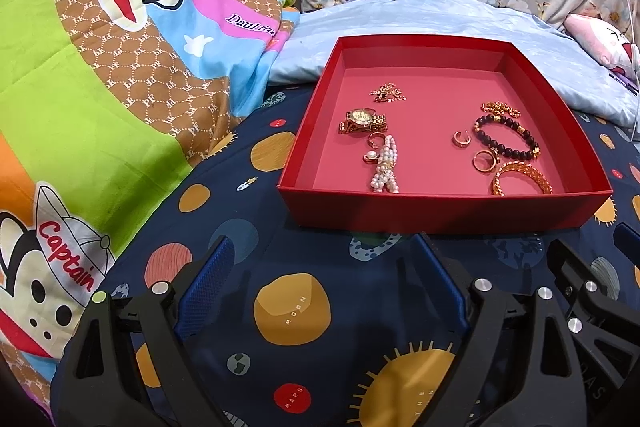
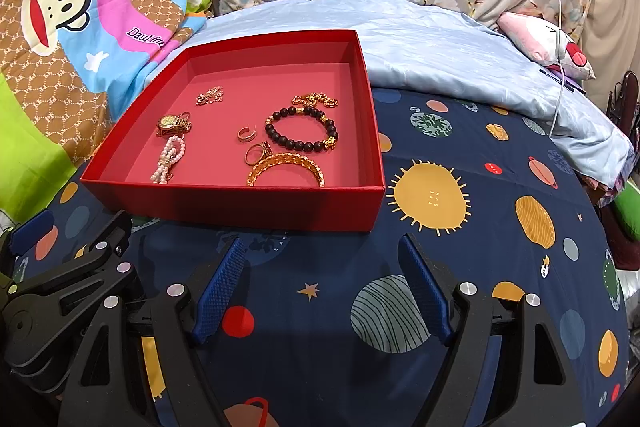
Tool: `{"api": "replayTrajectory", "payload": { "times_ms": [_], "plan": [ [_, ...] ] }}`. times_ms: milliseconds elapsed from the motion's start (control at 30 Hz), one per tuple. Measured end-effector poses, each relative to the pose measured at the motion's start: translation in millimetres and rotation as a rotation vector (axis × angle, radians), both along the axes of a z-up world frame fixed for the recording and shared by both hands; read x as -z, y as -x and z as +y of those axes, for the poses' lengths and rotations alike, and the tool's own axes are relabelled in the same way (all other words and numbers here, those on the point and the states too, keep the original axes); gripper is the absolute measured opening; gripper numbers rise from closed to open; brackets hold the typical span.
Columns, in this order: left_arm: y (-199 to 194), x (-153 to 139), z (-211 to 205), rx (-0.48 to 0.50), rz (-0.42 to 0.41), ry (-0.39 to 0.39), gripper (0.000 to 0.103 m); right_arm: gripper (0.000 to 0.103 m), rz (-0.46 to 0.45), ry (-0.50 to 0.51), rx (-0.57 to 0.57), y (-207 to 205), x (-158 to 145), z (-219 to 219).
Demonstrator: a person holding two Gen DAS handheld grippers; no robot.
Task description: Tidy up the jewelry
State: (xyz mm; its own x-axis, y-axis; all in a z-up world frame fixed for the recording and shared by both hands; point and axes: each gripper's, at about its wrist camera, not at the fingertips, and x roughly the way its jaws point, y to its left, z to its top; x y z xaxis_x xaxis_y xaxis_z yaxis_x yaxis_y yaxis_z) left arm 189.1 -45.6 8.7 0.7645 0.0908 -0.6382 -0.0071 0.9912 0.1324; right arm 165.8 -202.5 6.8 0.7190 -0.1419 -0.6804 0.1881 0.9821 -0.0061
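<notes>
left claw spread, empty | right claw spread, empty | red box near wall hides pearl bracelet end | small rings unreadable

A bed under a planet-print sheet

We see the navy planet sheet bearing a red tray; a pale blue quilt lies behind it, a cartoon monkey blanket to its left, a pink pillow far right.
</notes>
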Motion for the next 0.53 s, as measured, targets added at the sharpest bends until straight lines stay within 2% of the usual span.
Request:
{"api": "replayTrajectory", "payload": {
  "times_ms": [367, 533],
  "plan": [
    [-1.1, -0.3, -0.1, -0.003, 0.006, -0.004, 0.086, 0.077, -0.001, 0.003, -0.002, 0.1, -0.3, 0.2],
    [-0.2, -0.8, -2.1, 0.010, 0.002, -0.010, 0.081, 0.077, -0.004, -0.004, -0.004, 0.6, 0.3, 0.2]
  ]
}}
